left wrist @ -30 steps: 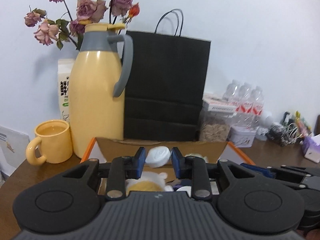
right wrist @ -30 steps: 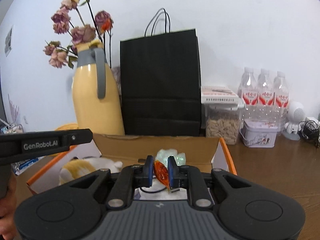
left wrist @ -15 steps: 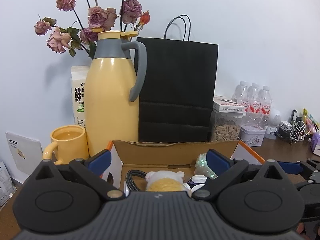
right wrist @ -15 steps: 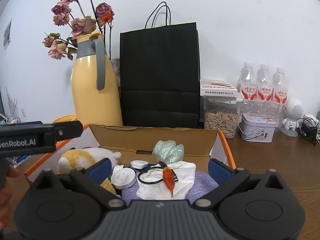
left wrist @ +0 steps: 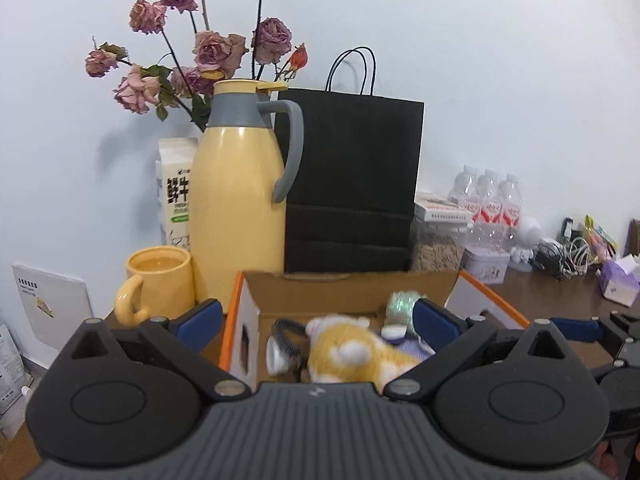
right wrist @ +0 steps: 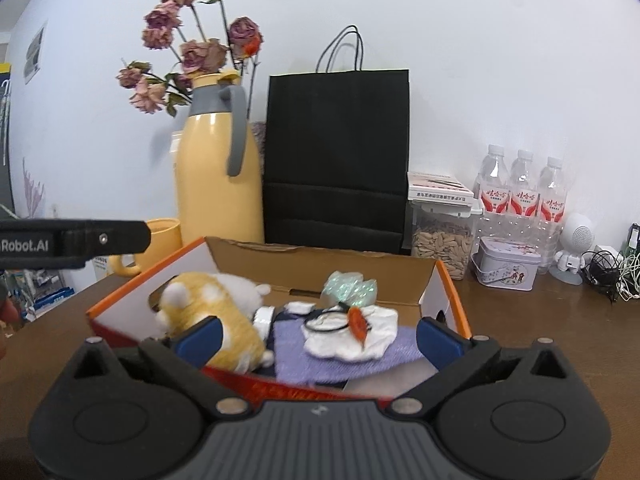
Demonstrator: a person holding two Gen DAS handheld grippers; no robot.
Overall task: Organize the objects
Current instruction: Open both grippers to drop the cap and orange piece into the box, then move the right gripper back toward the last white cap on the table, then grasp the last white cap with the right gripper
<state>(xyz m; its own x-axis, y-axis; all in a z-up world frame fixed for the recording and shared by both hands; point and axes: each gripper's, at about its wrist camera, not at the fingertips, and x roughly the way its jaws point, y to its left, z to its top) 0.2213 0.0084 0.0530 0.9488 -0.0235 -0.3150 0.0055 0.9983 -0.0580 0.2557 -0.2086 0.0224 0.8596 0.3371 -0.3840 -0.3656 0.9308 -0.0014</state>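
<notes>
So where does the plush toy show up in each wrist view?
Left wrist: plush toy low centre, inside the box, between the open fingers.
Right wrist: plush toy lower left, at the box's left end, behind the left fingertip.
Shared landmark: black bag standing behind the box.

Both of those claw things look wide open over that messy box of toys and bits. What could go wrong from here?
Both grippers hold nothing right now.

1. The plush toy lies close against the right gripper's left finger, so the next move might snag it.

2. The orange clip lies loose on the white cloth; lifting one could drag the other.

3. The yellow mug and tall jug stand just outside the cardboard box; a sideways swing of the left gripper might knock them.
</notes>
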